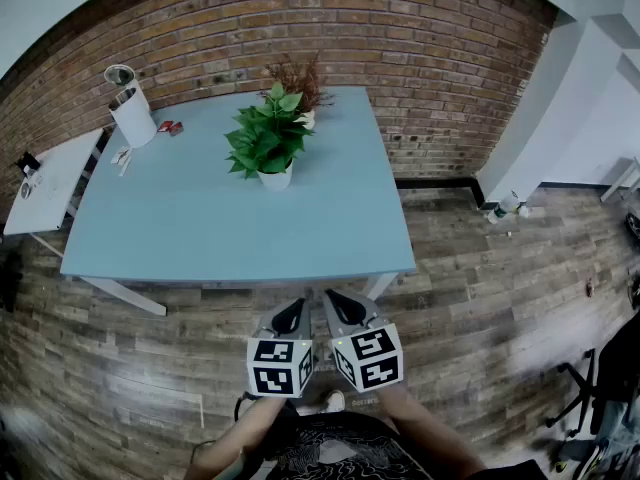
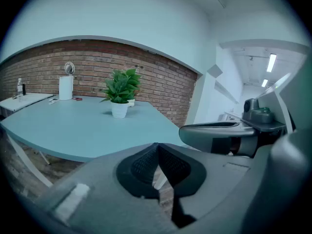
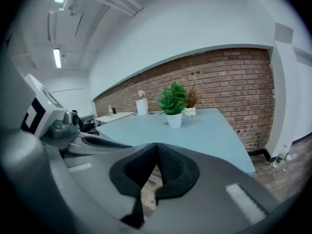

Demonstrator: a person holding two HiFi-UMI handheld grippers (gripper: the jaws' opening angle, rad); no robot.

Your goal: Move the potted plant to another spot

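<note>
The grey left gripper (image 1: 292,309) and right gripper (image 1: 341,302) hang side by side, jaws closed on nothing. Around twelve o'clock, well apart, the green-leaved white-potted plant (image 1: 268,144) stands on the pale blue table (image 1: 200,223).

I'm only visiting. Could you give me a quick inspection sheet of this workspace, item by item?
Surface: light blue table, mostly bare.
Job's things: potted plant, upright in a white pot, toward the far side.
Clutter: dried plant just behind it; white cylinder and small red items at the far left corner.
Grippers: left gripper and right gripper both shut, empty, short of the near edge.
Cables: nothing seen on the table.
Surroundings: brick wall, wood floor, white side table.
</note>
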